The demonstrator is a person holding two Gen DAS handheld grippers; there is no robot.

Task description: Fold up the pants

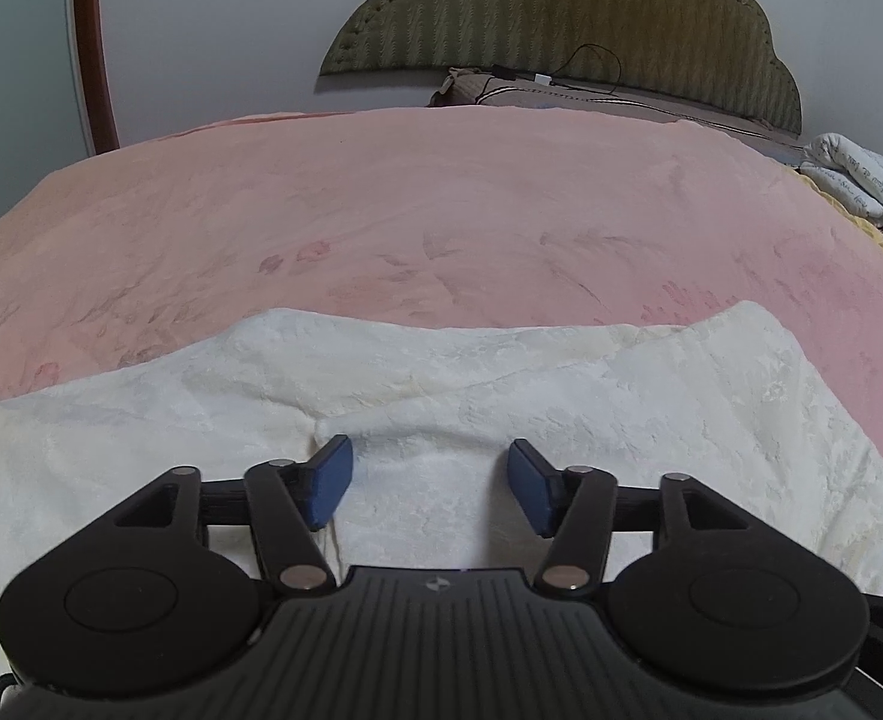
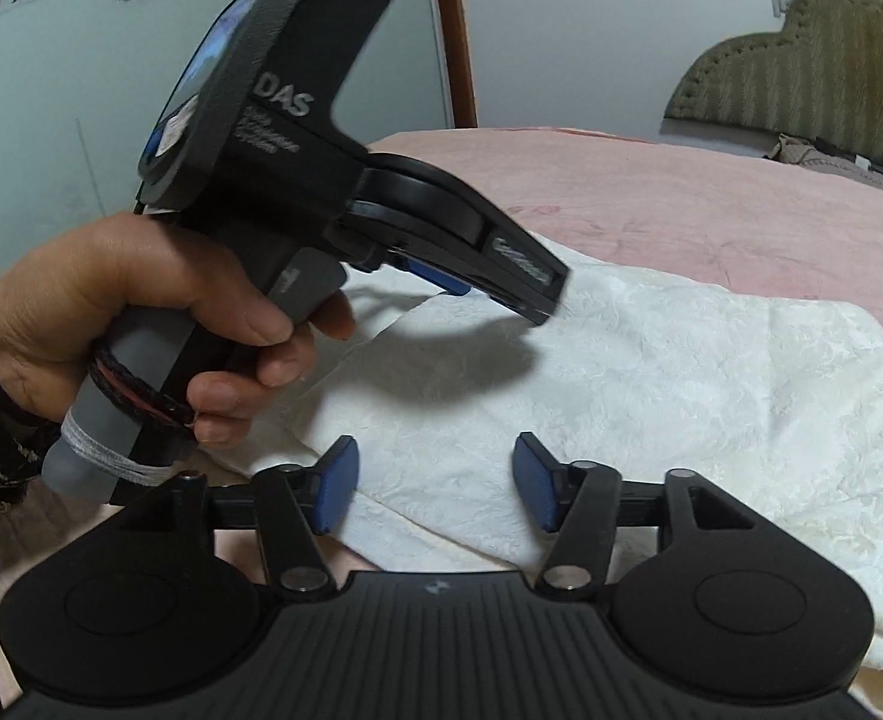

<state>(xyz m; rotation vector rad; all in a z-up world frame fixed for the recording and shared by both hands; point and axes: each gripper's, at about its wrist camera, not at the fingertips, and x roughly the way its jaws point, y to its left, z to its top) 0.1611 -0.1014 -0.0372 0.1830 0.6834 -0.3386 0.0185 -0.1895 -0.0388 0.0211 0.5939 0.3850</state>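
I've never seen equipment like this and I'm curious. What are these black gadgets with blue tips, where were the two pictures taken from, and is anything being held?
They are hand-held tongs, one per hand, each with a camera looking along its blue pads. One picture looks out from the left tongs, the other from the right tongs, which also sees the left hand gripping its tool. White pants, partly folded, lie on a pink blanket covering a bed. Both tongs are open over the pants; nothing is held.
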